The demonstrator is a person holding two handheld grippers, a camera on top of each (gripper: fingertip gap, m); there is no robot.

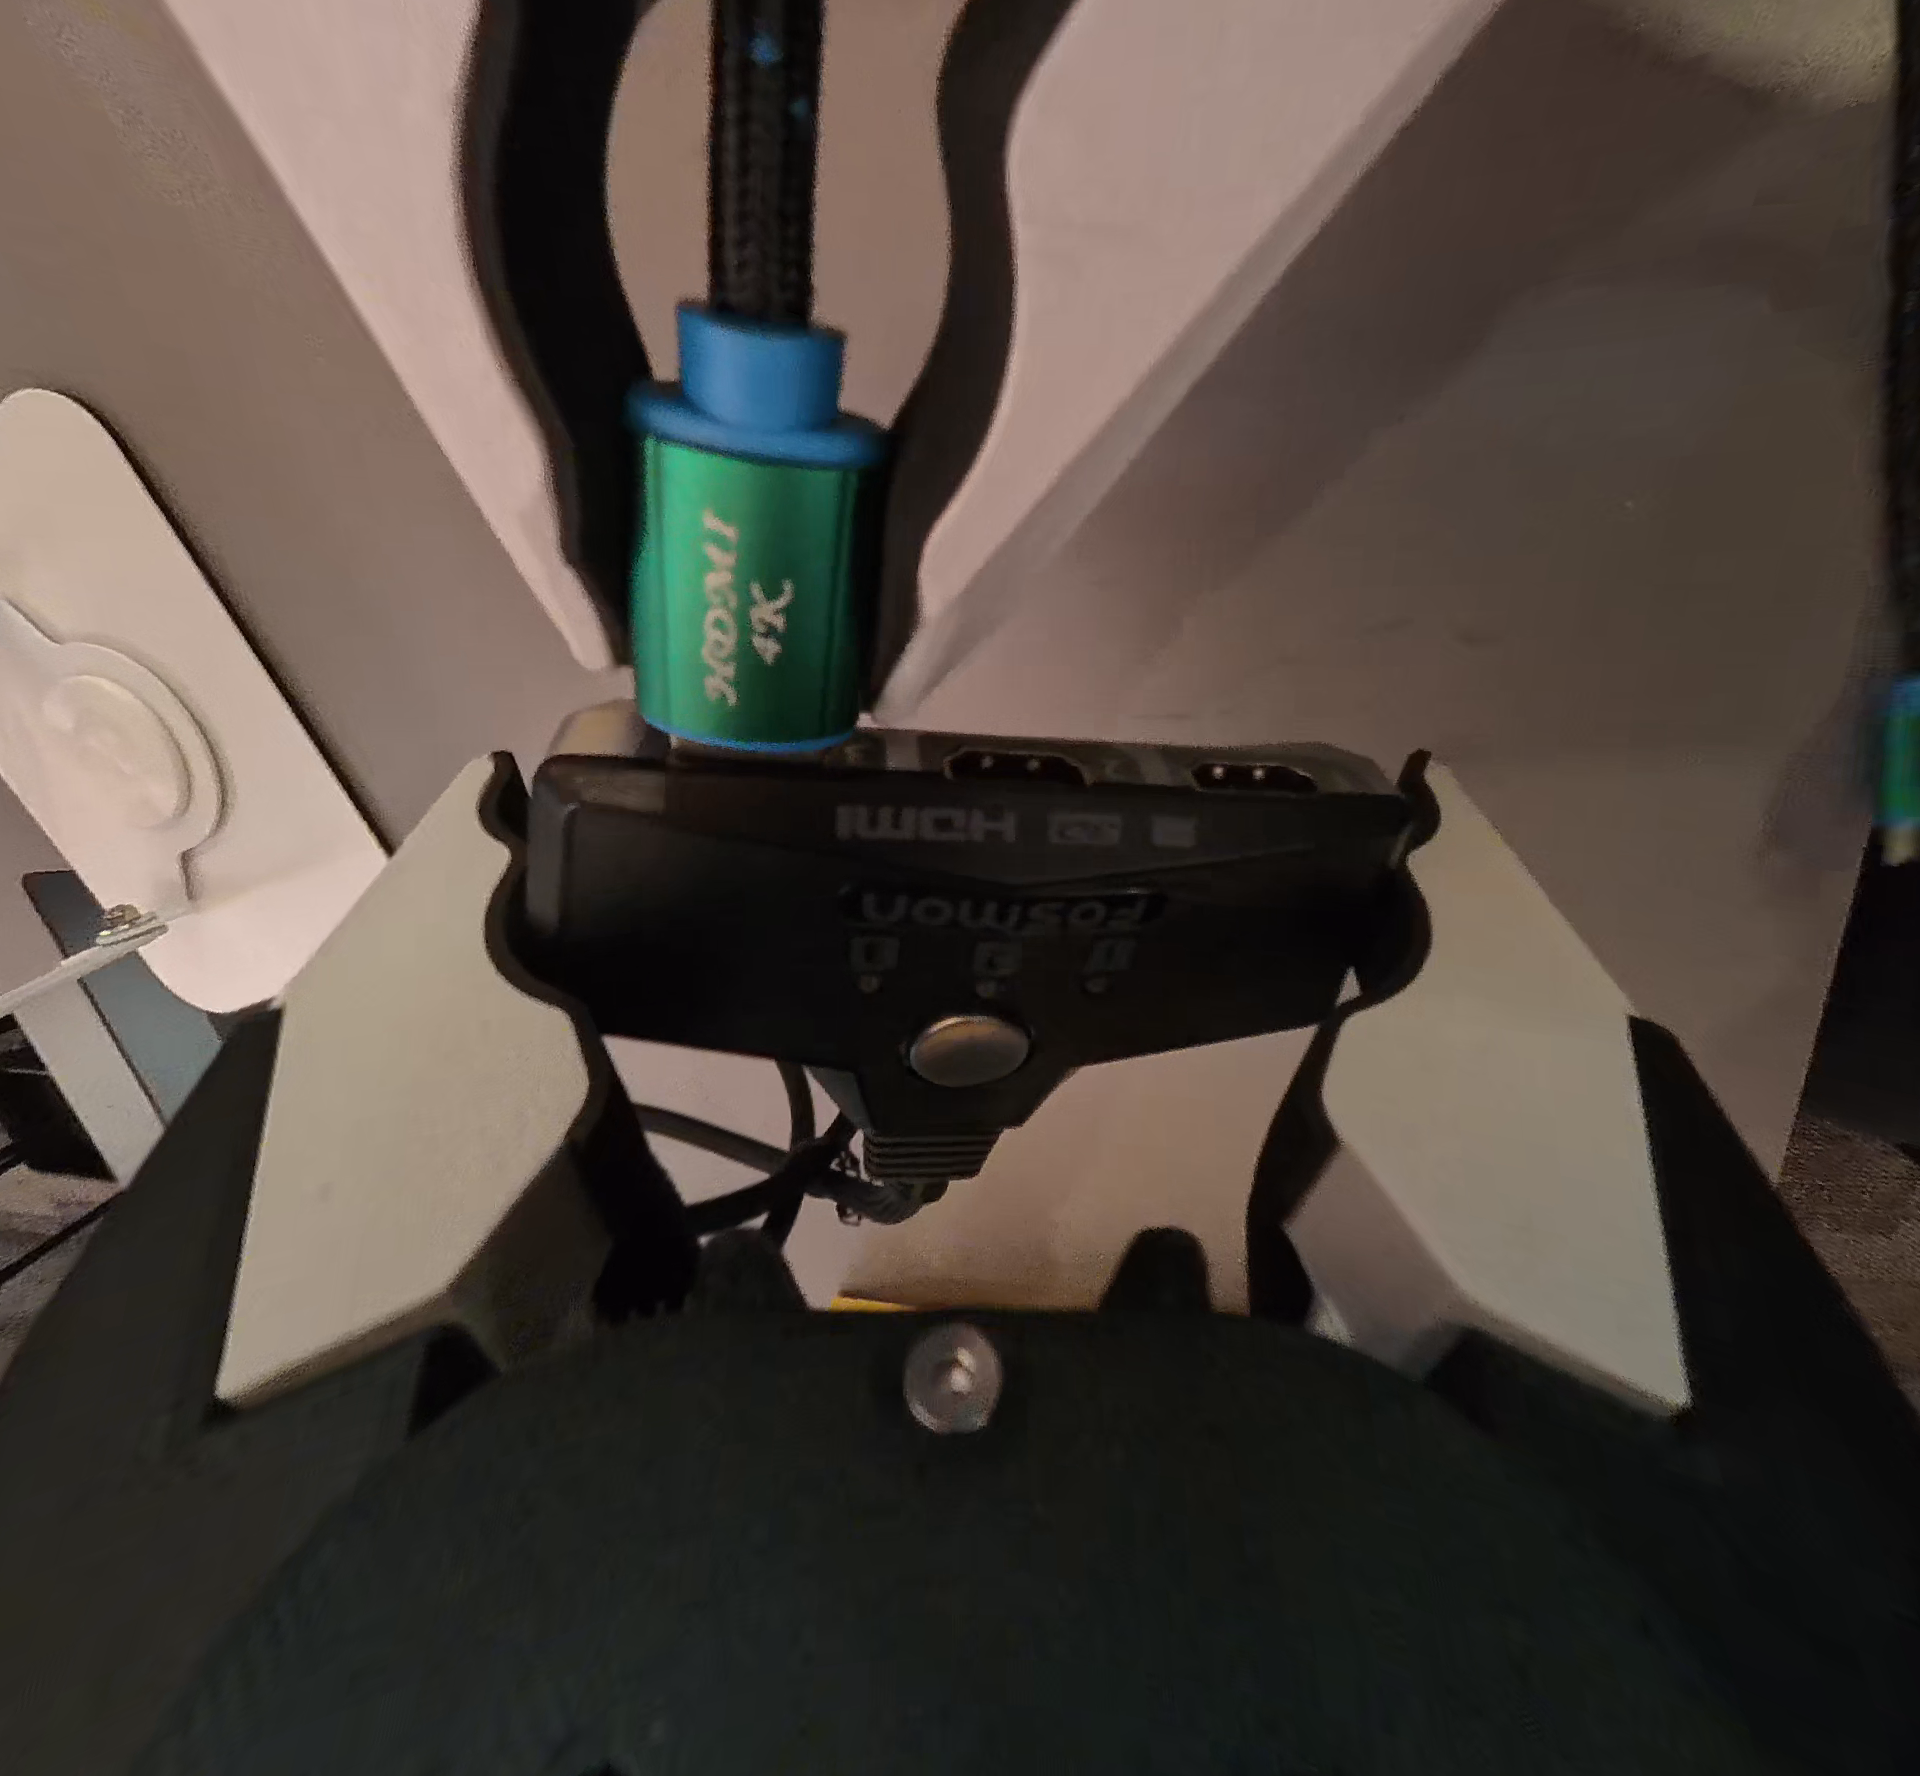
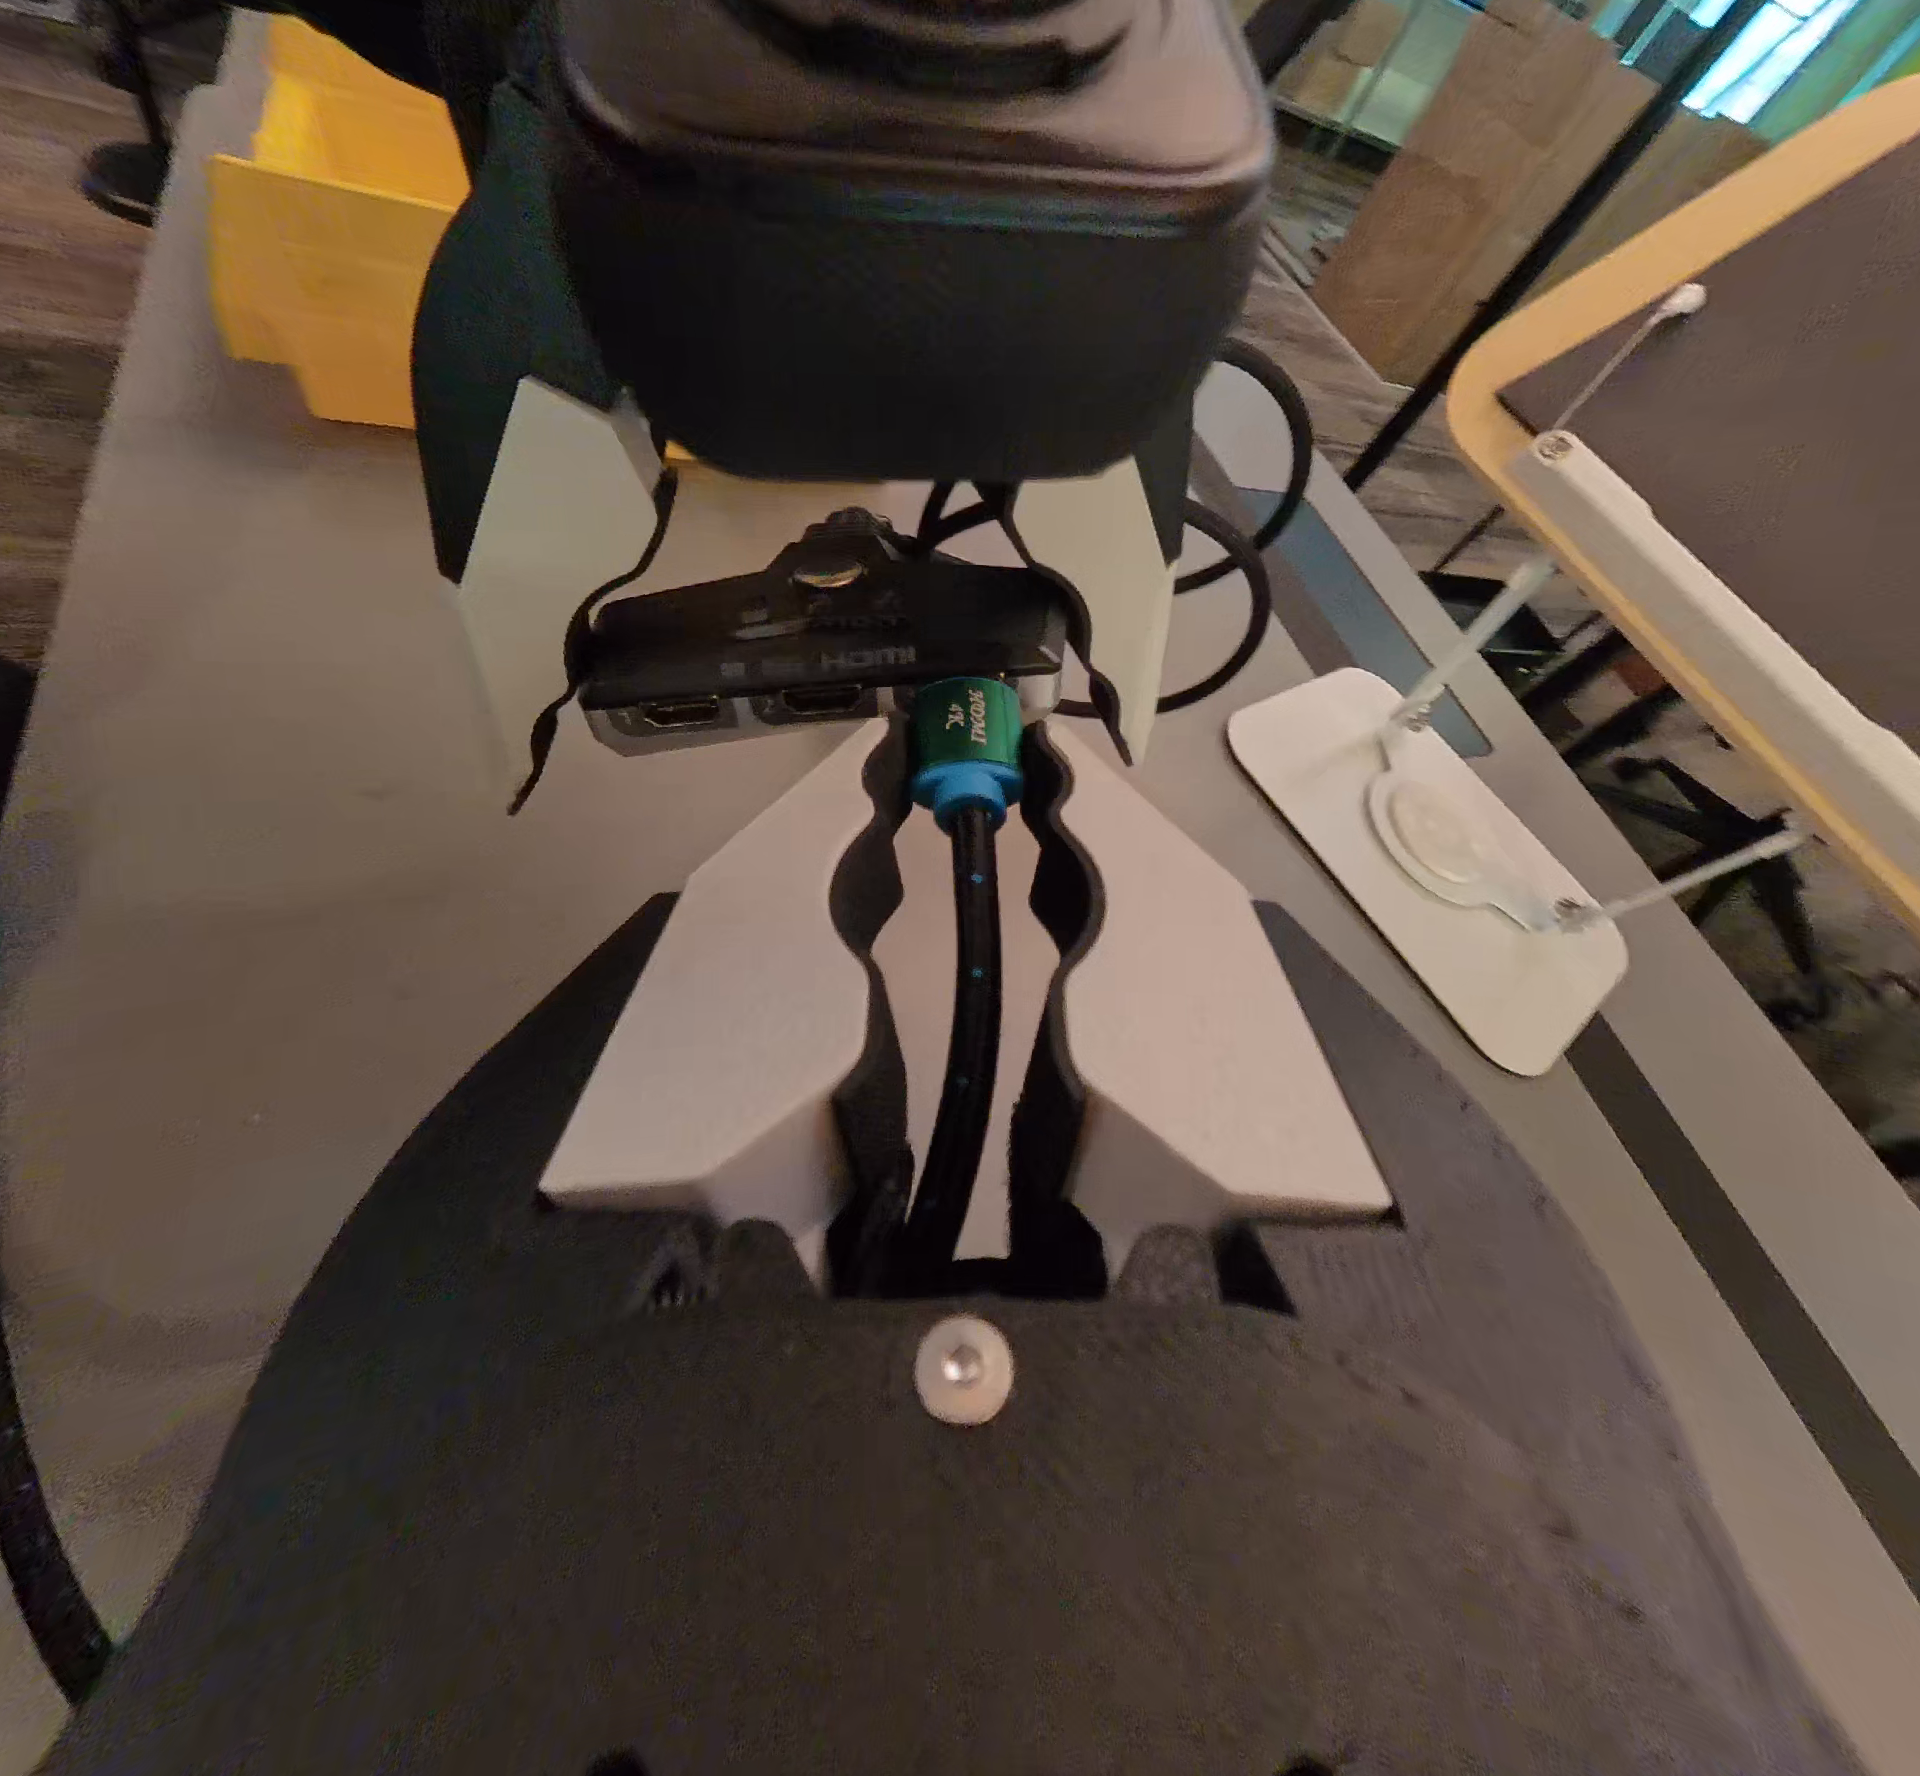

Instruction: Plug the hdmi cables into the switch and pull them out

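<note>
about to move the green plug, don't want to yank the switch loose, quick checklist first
1. Left claw clamped on the switch by both ends: ok.
2. Right claw closed around the green plug: cannot tell, fingers sit beside it.
3. Plug lined up with the end port: ok.
4. Plug fully seated: cannot tell.
5. Other two ports empty: ok.
6. Braided cable running free between the right fingers: ok.

The switch (image 1: 966, 905) is glossy black with a grey round button (image 1: 968, 1048). The HDMI plug (image 1: 750, 614) has a metallic green shell and a blue collar (image 1: 756, 417); its cable (image 2: 961, 978) is black braid flecked with blue. Both grippers' fingers (image 2: 717, 1030) are white with black wavy pads. A yellow bin (image 2: 322, 251) sits far left on the grey table (image 2: 208, 895); a white plate (image 2: 1455, 853) lies right.
</note>
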